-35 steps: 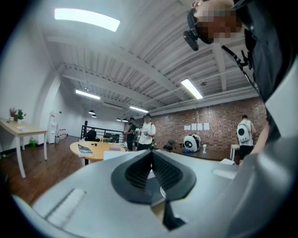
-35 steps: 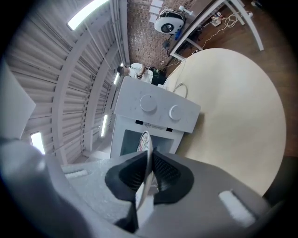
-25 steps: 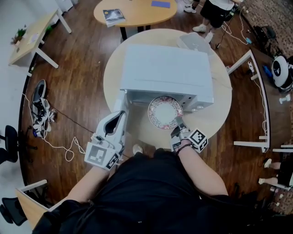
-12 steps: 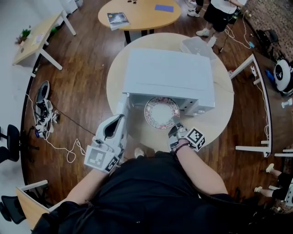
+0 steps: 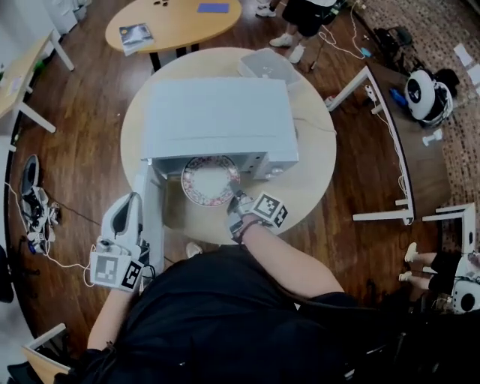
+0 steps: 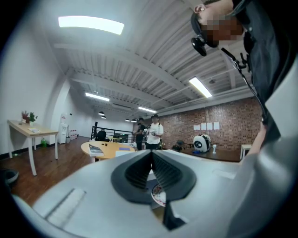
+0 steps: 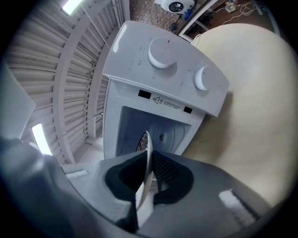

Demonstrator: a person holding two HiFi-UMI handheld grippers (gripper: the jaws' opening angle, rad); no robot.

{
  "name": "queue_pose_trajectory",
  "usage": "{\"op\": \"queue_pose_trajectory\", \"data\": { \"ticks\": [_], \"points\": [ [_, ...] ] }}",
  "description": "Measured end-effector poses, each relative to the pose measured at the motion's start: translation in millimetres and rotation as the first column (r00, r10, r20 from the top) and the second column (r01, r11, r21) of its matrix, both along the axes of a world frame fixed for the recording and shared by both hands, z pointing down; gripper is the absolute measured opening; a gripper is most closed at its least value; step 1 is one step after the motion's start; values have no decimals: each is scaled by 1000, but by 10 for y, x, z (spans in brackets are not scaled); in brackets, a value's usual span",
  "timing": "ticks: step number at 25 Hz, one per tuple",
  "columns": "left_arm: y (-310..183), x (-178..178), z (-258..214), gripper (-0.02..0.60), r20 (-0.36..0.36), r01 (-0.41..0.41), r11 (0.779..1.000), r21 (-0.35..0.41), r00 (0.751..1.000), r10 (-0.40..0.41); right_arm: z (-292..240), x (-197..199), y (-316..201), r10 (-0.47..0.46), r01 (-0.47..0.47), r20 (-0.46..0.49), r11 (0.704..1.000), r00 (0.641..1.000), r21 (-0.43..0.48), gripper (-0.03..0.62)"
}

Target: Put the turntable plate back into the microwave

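Note:
The patterned turntable plate [image 5: 211, 181] hangs level at the mouth of the white microwave [image 5: 217, 120], its far rim just under the front edge. My right gripper [image 5: 237, 201] is shut on the plate's near rim. In the right gripper view the plate [image 7: 147, 148] shows edge-on between the pads, pointing into the open cavity [image 7: 160, 132]. My left gripper [image 5: 135, 199] is shut with nothing in it. It hovers beside the swung-open door [image 5: 154, 217]. In the left gripper view its pads [image 6: 139, 169] meet at the tip.
The microwave stands on a round light table [image 5: 315, 172], with a clear box [image 5: 268, 66] behind it. Two knobs [image 7: 163, 52] sit on its panel. Another round table [image 5: 176, 22], a white frame [image 5: 375, 112], floor cables and shoes [image 5: 34, 199] surround it. People stand at the back.
My right gripper has carried the plate a little closer to the microwave mouth. The head view has swung, so everything sits further left in the picture. Both grippers stay shut.

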State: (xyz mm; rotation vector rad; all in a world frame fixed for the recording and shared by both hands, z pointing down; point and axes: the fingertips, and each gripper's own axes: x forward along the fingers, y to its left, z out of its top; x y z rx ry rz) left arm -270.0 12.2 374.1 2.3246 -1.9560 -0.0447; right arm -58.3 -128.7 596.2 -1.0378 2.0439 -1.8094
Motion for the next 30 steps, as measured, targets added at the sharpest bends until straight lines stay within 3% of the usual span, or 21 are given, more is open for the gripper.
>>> {"op": "queue_pose_trajectory", "data": {
  "ticks": [13, 30],
  "points": [
    [-198, -19, 34, 4, -41, 40, 999, -5, 998, -40, 129, -47, -160, -22, 22, -13, 999, 1000, -30, 20],
    [-269, -6, 11, 3, -21, 64, 998, -23, 998, -65, 180, -116, -323, -38, 38, -9, 998, 999, -42, 20]
  ]
}}
